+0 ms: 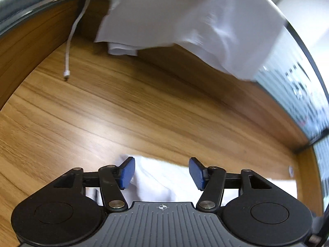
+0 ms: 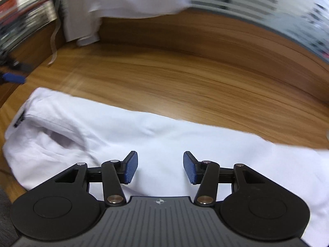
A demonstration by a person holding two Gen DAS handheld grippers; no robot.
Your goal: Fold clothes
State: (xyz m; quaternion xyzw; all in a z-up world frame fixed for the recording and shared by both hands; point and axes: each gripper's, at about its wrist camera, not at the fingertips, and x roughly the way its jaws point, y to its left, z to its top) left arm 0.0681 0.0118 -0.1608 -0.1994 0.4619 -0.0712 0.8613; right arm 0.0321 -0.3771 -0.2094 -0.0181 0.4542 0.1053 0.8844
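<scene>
A white garment (image 2: 127, 127) lies folded in a long band across the wooden table, with a dark label at its left end. My right gripper (image 2: 160, 167) hovers over its middle, blue pads apart and nothing pressed between them. In the left wrist view, my left gripper (image 1: 161, 173) stands open above a corner of the same white garment (image 1: 162, 177), and its pads do not touch the cloth. More white clothing (image 1: 185, 16) is heaped over the raised wooden ledge at the back, also seen as a blurred white heap (image 2: 115, 2) in the right wrist view.
A white cable (image 1: 71, 41) hangs down onto the wooden table (image 1: 102, 107) at the back left. A raised wooden rim (image 2: 205, 35) borders the table's far side, with glass panels (image 1: 304, 94) beyond. The other gripper's blue finger (image 2: 13, 78) shows at the left edge.
</scene>
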